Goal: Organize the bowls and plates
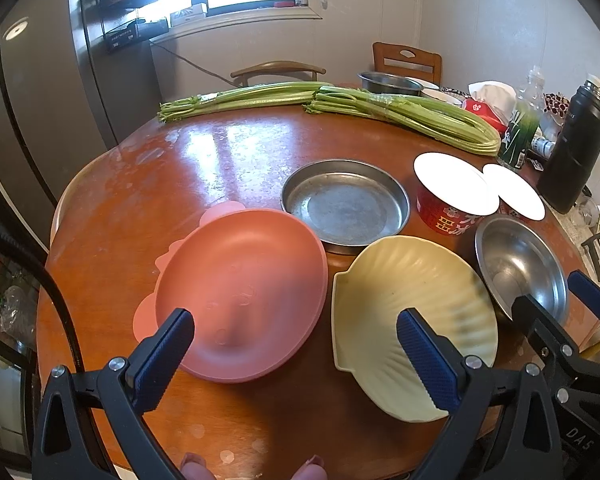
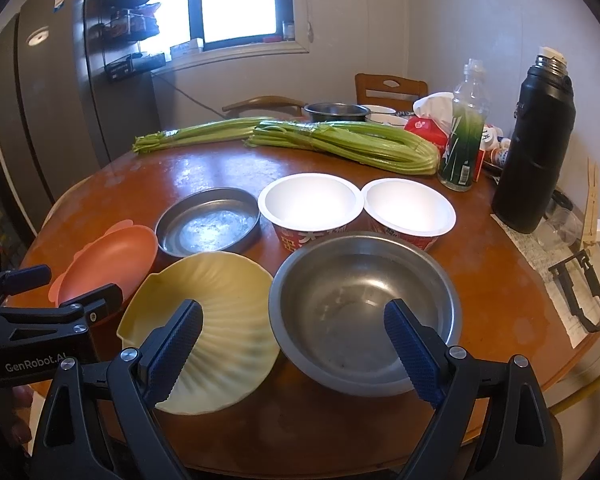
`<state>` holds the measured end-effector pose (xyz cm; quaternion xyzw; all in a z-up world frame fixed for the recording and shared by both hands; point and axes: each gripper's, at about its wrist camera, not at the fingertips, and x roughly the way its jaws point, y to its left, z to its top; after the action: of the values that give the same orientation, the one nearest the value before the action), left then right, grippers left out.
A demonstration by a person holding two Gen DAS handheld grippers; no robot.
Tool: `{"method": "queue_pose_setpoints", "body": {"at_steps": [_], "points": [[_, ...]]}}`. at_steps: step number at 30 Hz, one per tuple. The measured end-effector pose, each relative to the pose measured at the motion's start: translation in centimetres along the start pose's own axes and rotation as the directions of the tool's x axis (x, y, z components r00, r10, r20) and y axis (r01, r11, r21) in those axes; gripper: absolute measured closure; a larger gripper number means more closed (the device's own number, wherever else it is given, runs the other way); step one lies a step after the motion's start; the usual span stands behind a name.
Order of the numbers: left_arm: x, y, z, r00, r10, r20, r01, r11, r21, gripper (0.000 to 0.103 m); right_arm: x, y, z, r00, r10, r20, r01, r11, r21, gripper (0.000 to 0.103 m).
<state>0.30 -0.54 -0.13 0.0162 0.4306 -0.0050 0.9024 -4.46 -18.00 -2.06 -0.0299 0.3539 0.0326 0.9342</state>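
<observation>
On the round wooden table (image 1: 236, 148) a pink plate (image 1: 240, 292) lies front left, and a cream shell-shaped plate (image 1: 412, 312) lies beside it. Behind them rests a flat steel dish (image 1: 346, 204). A steel bowl (image 2: 364, 308) sits front right, with two red paper bowls (image 2: 312, 204) (image 2: 410, 210) behind it. My left gripper (image 1: 294, 350) hovers open above the near edges of the pink and cream plates. My right gripper (image 2: 294, 346) is open, its fingers over the cream plate (image 2: 204, 328) and the steel bowl. Neither holds anything.
Two celery bundles (image 1: 404, 114) lie across the far side. A black flask (image 2: 534, 148), a green bottle (image 2: 462, 136), a red tissue box (image 2: 426, 130) and more bowls (image 2: 336, 112) crowd the back right. Papers and a black clip (image 2: 580, 292) lie at the right edge. Chairs stand behind.
</observation>
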Motion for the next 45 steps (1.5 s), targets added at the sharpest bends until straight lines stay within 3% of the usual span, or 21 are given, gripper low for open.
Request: {"method": "queue_pose_setpoints", "body": {"at_steps": [14, 22, 28, 36, 39, 42, 45], "points": [[-0.7, 1.8, 0.0, 1.0, 0.01, 0.015, -0.01, 1.0, -0.026, 0.001, -0.3, 2.0, 1.7, 0.998, 0.054, 0.022, -0.053, 0.998, -0.043, 0.01], [-1.1, 8.0, -0.3, 0.998, 0.069, 0.007, -0.066, 0.983, -0.171, 0.001, 1.0, 6.2, 4.2, 0.985, 0.17, -0.006, -0.169, 0.973, -0.155, 0.01], [-0.1, 12.4, -1.9, 0.994, 0.097, -0.058, -0.11, 0.956, -0.272, 0.001, 3.4, 9.7, 5.9, 0.972, 0.224, -0.077, -0.236, 0.942, -0.239, 0.01], [1.8, 14.2, -3.1, 0.992, 0.019, -0.123, -0.058, 0.945, -0.321, 0.001, 7.6, 12.8, 6.0, 0.92, 0.295, -0.258, -0.356, 0.905, -0.234, 0.011], [2.8, 13.6, -3.0, 0.989, -0.03, -0.144, -0.018, 0.948, -0.318, 0.001, 8.9, 13.5, 5.7, 0.905, 0.306, -0.296, -0.378, 0.898, -0.224, 0.021], [3.5, 13.0, -3.2, 0.985, -0.055, -0.165, 0.001, 0.951, -0.309, 0.001, 10.2, 13.2, 5.4, 0.875, 0.331, -0.352, -0.407, 0.898, -0.168, 0.035], [4.1, 12.7, -3.3, 0.981, -0.068, -0.182, 0.009, 0.953, -0.304, 0.001, 11.0, 13.2, 5.2, 0.876, 0.319, -0.362, -0.396, 0.904, -0.161, 0.039]]}}
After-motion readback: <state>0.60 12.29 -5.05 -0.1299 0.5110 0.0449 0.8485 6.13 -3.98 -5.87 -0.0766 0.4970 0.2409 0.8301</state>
